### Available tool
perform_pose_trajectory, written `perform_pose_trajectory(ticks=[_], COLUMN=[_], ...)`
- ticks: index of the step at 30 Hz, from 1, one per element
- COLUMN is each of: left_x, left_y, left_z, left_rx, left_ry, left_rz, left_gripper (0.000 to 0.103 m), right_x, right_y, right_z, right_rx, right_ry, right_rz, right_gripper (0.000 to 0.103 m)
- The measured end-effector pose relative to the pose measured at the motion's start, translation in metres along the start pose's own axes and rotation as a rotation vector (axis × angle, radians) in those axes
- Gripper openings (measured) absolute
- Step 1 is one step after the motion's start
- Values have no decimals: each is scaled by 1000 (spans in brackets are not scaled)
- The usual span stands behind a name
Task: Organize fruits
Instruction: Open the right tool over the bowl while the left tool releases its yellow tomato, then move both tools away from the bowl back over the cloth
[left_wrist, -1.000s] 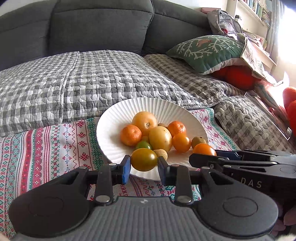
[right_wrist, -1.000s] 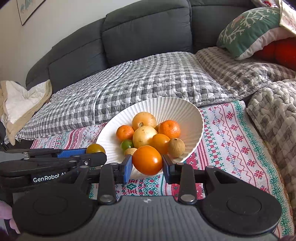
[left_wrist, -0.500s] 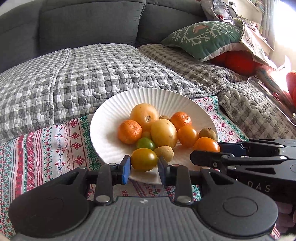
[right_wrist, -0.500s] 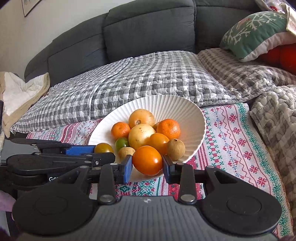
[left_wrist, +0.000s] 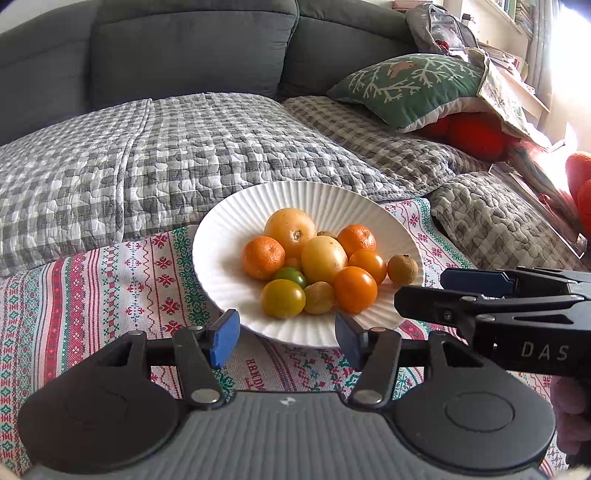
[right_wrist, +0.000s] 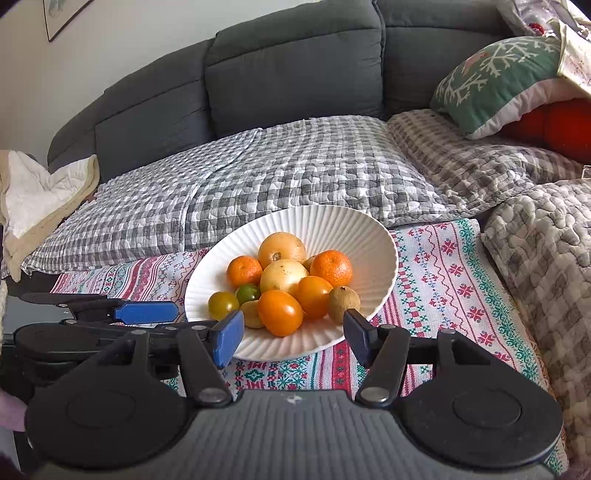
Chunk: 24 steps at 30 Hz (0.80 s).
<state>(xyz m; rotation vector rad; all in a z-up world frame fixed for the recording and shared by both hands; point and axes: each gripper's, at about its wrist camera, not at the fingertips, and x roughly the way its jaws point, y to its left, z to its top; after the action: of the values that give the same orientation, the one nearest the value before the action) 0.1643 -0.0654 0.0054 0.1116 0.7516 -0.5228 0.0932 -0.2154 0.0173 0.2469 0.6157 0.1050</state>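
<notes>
Both grippers, left (left_wrist: 284, 338) and right (right_wrist: 293, 338), stood wide open, empty, before the white ribbed plate (right_wrist: 369, 236) of fruit; judged release complete, next: withdraw.

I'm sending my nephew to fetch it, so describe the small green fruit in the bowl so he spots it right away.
Find the white ribbed bowl on the patterned cloth in front of the grey sofa. In its fruit pile, the small green fruit sits low, towards the front left. It is the only properly green piece among orange and yellow ones.

A dark grey fabric sofa (right_wrist: 295, 70) is filling the upper frame, a grey-and-white checked quilt (right_wrist: 295, 173) is covering its seat, and bright daylight is pouring in at upper right.
</notes>
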Motion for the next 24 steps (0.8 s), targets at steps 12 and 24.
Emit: perform_pose_trajectory(ticks=[12,24], left_x=[-48,-82], left_y=[5,5], left_z=[-21,-51], left_rx=[-52,-111], left_ry=[-5,26], left_rz=[43,77], left_gripper=[74,88], right_x=[-29,-54], right_y=[14,28], right_z=[-11,-25], right_rx=[-20,-34], right_ry=[42,75], right_rz=[-29,-67], right_gripper=[82,95])
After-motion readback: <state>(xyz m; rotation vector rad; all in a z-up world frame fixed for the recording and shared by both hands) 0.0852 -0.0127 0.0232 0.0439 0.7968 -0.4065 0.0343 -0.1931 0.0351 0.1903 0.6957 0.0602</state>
